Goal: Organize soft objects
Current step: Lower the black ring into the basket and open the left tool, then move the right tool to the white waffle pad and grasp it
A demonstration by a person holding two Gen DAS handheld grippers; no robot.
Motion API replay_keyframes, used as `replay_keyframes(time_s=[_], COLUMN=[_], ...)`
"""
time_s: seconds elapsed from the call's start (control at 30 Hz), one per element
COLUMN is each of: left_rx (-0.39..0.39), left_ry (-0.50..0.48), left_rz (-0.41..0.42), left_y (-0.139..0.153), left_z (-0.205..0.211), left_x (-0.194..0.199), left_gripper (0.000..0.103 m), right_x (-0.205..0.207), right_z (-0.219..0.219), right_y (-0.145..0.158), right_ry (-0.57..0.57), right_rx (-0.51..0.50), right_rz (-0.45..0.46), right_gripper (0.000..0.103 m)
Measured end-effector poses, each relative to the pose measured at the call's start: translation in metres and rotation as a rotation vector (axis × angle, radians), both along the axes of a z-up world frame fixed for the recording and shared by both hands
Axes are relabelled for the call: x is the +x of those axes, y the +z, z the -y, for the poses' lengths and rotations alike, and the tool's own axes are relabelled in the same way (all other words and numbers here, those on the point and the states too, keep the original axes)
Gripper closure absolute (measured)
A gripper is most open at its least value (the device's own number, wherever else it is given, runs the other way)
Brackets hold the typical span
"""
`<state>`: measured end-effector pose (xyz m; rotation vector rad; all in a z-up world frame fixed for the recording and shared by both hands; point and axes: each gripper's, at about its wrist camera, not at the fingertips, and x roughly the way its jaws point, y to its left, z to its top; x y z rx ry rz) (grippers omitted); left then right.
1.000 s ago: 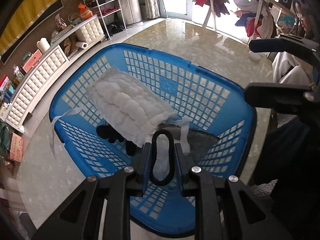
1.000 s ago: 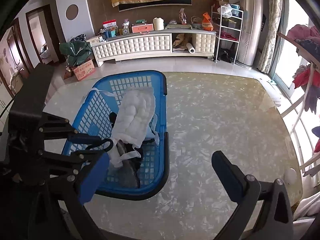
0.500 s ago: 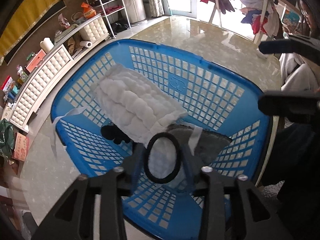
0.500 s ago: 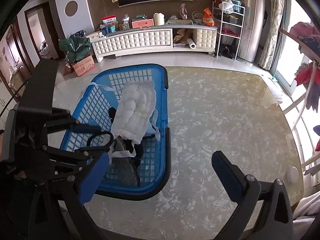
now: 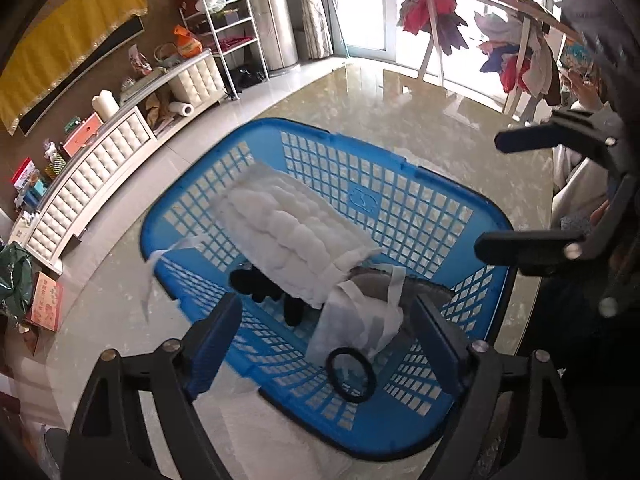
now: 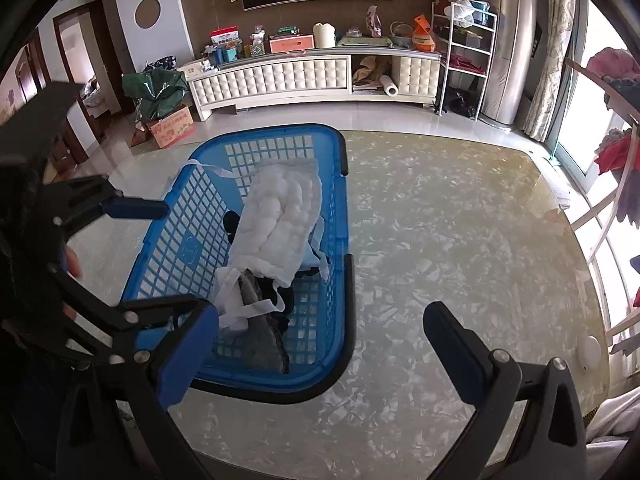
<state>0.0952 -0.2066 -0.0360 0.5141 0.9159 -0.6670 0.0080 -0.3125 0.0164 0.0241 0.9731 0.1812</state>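
Note:
A blue lattice basket (image 5: 420,208) (image 6: 168,248) stands on the glossy marble table. In it lie a white quilted pad (image 5: 288,236) (image 6: 280,220) with white straps, a grey cloth (image 5: 424,288) (image 6: 264,332) and a black soft item (image 5: 260,284). A black hair band (image 5: 351,375) lies loose on the basket's near wall. My left gripper (image 5: 326,344) is open and empty just above the band; it also shows in the right wrist view (image 6: 160,256). My right gripper (image 6: 320,356) is open and empty over the table, right of the basket.
The marble table (image 6: 460,240) stretches right of the basket. A white tufted cabinet (image 6: 280,76) with boxes stands along the far wall. A clothes rack (image 5: 460,12) with garments stands by the window. A small white disc (image 6: 591,351) lies at the table's right edge.
My left gripper has opened and let go of the black hair band, which has dropped onto the basket's near wall. The left gripper has also risen and drawn back. The right gripper has barely moved.

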Motion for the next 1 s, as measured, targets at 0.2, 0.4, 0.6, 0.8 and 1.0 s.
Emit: replay_keyframes(time_s=[0.2,0.4,0.6,0.8,1.0], left_rx=[-0.022,-0.034,-0.047,-0.064,-0.051], left_ry=[0.024,0.058,0.089,0.120,0.146], left_rz=[0.018,0.062,0.080,0.079,0.042], left_y=[0.012,0.022,0.028,0.029,0.018], left_z=[-0.024,-0.061,-0.099,-0.145,-0.185], left_x=[-0.008,-0.020,-0.027,-0.033,-0.040], left_gripper=[0.016,0.000,0.000,0.000,0.000], right_x=[0.001,0.002,0.008,0.015,0.022], right_z=[-0.015,-0.041,-0.060,-0.093,-0.137], right_y=[0.006,0.012,0.003,0.010,0.012], right_ry=[0.024,0.053,0.040,0.071,0.124], right_rx=[-0.009,-0.013,0.049,0.019,-0.008], right_rz=[0.019,0.035,-0.020,-0.037,-0.036], right_gripper=[0.000,0.000,0.000,0.000,0.000])
